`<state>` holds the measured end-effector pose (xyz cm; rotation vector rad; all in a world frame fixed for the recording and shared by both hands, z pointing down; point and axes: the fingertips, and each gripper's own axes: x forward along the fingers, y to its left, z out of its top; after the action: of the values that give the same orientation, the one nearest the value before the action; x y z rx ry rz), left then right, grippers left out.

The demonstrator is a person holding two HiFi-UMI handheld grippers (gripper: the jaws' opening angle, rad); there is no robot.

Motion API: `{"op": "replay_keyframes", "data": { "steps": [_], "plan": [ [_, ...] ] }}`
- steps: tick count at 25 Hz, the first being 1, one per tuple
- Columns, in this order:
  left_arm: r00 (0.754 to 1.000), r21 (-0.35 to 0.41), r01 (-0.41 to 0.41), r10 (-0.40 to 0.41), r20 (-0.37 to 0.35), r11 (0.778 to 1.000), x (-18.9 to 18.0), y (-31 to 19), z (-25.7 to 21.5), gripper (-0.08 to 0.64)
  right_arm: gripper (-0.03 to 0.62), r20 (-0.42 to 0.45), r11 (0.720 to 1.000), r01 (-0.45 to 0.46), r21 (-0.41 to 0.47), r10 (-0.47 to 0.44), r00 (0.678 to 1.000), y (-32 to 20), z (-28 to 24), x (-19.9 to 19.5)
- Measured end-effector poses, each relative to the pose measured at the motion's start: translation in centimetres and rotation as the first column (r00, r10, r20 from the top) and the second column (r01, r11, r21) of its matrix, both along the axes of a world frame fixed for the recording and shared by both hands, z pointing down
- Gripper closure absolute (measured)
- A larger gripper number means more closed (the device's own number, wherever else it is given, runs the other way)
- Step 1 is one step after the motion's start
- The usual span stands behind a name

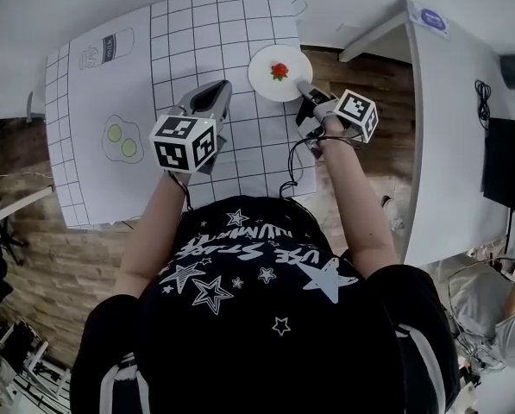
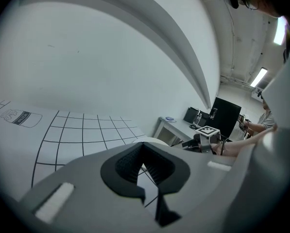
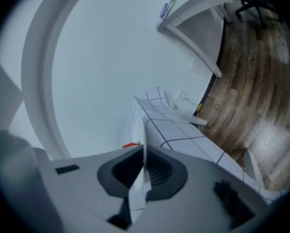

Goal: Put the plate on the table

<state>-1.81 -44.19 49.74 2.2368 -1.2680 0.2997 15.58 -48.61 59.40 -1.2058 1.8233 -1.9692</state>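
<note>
A white plate (image 1: 274, 72) with a red piece of food at its middle lies over the far right part of the gridded mat (image 1: 197, 41). My right gripper (image 1: 305, 87) is shut on the plate's near right rim. In the right gripper view the plate (image 3: 138, 130) shows edge-on between the pads of the right gripper (image 3: 143, 154). I cannot tell whether the plate touches the mat. My left gripper (image 1: 215, 93) hovers over the mat's middle, left of the plate, shut and holding nothing. In the left gripper view the plate's rim (image 2: 155, 141) peeks over the left gripper (image 2: 144, 154).
The mat carries printed pictures of a milk bottle (image 1: 109, 48) and fried eggs (image 1: 122, 140). A white desk (image 1: 451, 128) stands to the right, with a dark monitor (image 1: 509, 166) beyond it. Wooden floor (image 1: 33, 257) surrounds the table. Another person (image 1: 507, 317) is at the lower right.
</note>
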Motion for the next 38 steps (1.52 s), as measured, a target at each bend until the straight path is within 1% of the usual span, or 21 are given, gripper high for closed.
{"op": "replay_keyframes", "data": {
  "steps": [8, 11, 13, 16, 17, 22, 28, 32, 34, 36, 38],
  "plan": [
    [1.0, -0.013, 0.016, -0.017, -0.003, 1.0, -0.4, 0.1, 0.4, 0.551, 0.569, -0.082, 1.0, 0.024, 0.015, -0.023, 0.996, -0.2, 0.4, 0.1],
    [1.0, -0.009, 0.011, -0.011, 0.001, 1.0, -0.5, 0.2, 0.3, 0.551, 0.569, -0.132, 0.999, 0.049, 0.011, -0.047, 0.99, -0.1, 0.5, 0.1],
    [1.0, -0.005, 0.005, -0.005, 0.005, 1.0, -0.5, 0.4, 0.1, 0.551, 0.557, -0.184, 0.997, 0.076, 0.012, -0.072, 0.98, -0.1, 0.5, 0.0],
    [1.0, -0.004, 0.002, -0.002, 0.001, 1.0, -0.7, 0.5, -0.1, 0.551, 0.503, -0.251, 0.993, 0.118, 0.017, -0.11, 0.962, 0.0, 0.2, -0.1],
    [1.0, -0.004, 0.002, -0.002, -0.001, 1.0, -0.7, 0.6, -0.2, 0.551, 0.497, -0.268, 0.992, 0.126, 0.017, -0.117, 0.956, 0.0, 0.2, -0.1],
    [1.0, 0.0, -0.002, 0.002, -0.012, 1.0, -1.0, 1.2, -0.6, 0.551, 0.476, -0.344, 0.993, 0.119, 0.004, -0.11, 0.932, 0.4, 0.2, 0.8],
    [0.999, 0.023, -0.02, 0.021, -0.027, 1.0, -1.1, 2.3, -1.3, 0.551, 0.476, -0.379, 0.996, 0.079, 0.029, -0.063, 0.923, 1.5, -0.8, 1.8],
    [0.999, 0.047, -0.035, 0.036, -0.032, 0.998, -1.4, 3.6, -2.2, 0.551, 0.476, -0.377, 0.997, 0.043, 0.068, -0.015, 0.926, 2.6, -2.4, 1.9],
    [0.998, 0.057, -0.039, 0.042, -0.038, 0.998, -1.7, 4.4, -2.6, 0.551, 0.476, -0.367, 0.994, 0.028, 0.104, 0.012, 0.93, 3.3, -3.6, 1.7],
    [0.998, 0.063, -0.04, 0.043, -0.045, 0.997, -2.1, 5.5, -2.9, 0.551, 0.48, -0.339, 0.99, 0.003, 0.144, 0.046, 0.94, 4.2, -4.8, 1.4],
    [0.998, 0.067, -0.039, 0.042, -0.052, 0.997, -2.6, 6.8, -3.1, 0.551, 0.498, -0.306, 0.984, -0.032, 0.175, 0.085, 0.948, 5.4, -5.9, 1.0]
  ]
}}
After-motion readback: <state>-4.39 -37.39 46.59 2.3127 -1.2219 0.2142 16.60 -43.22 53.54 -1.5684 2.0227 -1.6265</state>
